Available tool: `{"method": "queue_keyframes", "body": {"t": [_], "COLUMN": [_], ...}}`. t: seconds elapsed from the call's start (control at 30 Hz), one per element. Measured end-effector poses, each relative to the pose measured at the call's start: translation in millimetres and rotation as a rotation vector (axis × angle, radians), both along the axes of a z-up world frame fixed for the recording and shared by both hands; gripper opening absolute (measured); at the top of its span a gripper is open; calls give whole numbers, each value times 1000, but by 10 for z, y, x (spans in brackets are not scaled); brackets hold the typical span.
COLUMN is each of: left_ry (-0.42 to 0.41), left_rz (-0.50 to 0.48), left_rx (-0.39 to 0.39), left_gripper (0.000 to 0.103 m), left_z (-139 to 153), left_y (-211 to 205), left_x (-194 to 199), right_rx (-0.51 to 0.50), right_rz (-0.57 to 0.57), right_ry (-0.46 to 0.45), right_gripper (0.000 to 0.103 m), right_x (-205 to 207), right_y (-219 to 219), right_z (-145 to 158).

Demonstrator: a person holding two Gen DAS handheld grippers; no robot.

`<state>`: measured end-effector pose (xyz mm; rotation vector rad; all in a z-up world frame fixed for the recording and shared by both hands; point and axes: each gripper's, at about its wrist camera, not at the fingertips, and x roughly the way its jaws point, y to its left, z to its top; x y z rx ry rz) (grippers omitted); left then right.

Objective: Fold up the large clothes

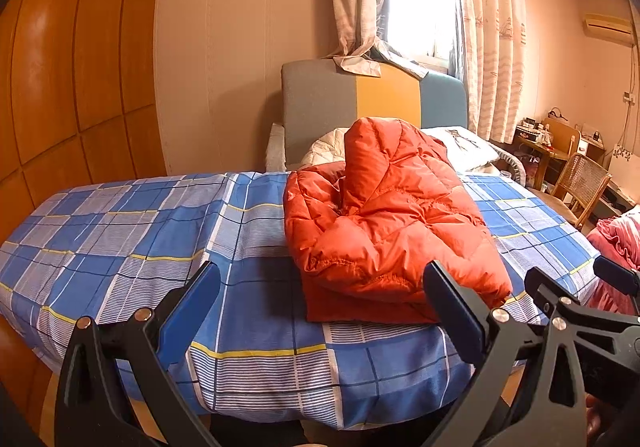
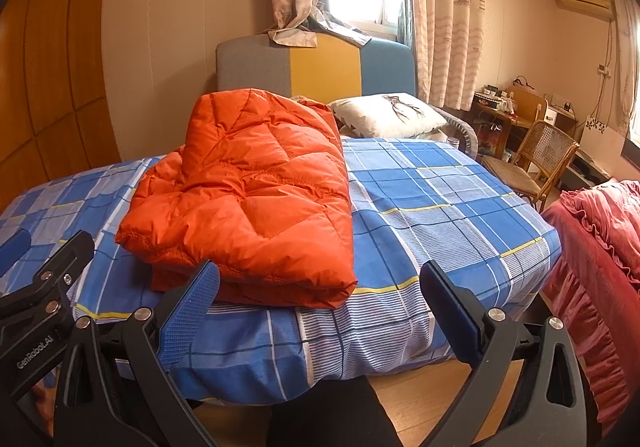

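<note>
- On the bed (image 1: 120, 231) (image 2: 440, 199), under a blue plaid sheet with white and yellow lines, everything of the task is laid out; it fills the middle of both views and serves as the landmark below.
- At the head of the bed stands a padded headboard (image 1: 320, 103) (image 2: 256, 63) in grey, yellow and blue panels, with patterned curtains (image 1: 492, 31) (image 2: 448, 15) hanging behind it around a bright window.
- Left of the bed runs a wall of orange wooden panels (image 1: 72, 59) (image 2: 52, 59).
- On the sheet near the foot edge of the bed lies the orange puffer jacket (image 1: 384, 223) (image 2: 256, 199), folded into a thick bundle, its quilted layers stacked and one part humped up toward the headboard.
- Right of the bed's foot is a pink ruffled cover (image 1: 620, 243) (image 2: 600, 271).
- Beyond the bed's right side stands a cane chair (image 1: 580, 187) (image 2: 536, 159) beside a cluttered wooden desk.
- Near the headboard rests a white pillow (image 1: 464, 147) (image 2: 392, 115) with a dark print.
- Off the foot edge of the bed hovers the left gripper (image 1: 320, 285), jaws spread wide and holding nothing, the jacket's near edge between them in view.
- Beside it, also short of the bed's foot, hovers the right gripper (image 2: 320, 283), jaws likewise spread wide and gripping nothing, clear of the jacket.
</note>
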<state>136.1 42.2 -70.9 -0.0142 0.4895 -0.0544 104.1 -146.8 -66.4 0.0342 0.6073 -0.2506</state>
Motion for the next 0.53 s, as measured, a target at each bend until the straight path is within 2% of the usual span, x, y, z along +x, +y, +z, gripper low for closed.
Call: {"method": "queue_keyframes", "body": {"t": [0.2, 0.53], "left_ry": [-16, 53], "left_rz": [-1, 22], "left_rx": [16, -32], "left_gripper": [101, 101], "left_z": [-19, -132], "left_y": [-14, 73], "left_x": [-17, 98], "right_rx": [3, 17], "right_rz": [4, -3], "right_ry": [17, 39], "right_gripper": [100, 100], "right_x": [36, 74], "right_y": [1, -35], "right_z": [-47, -117]}}
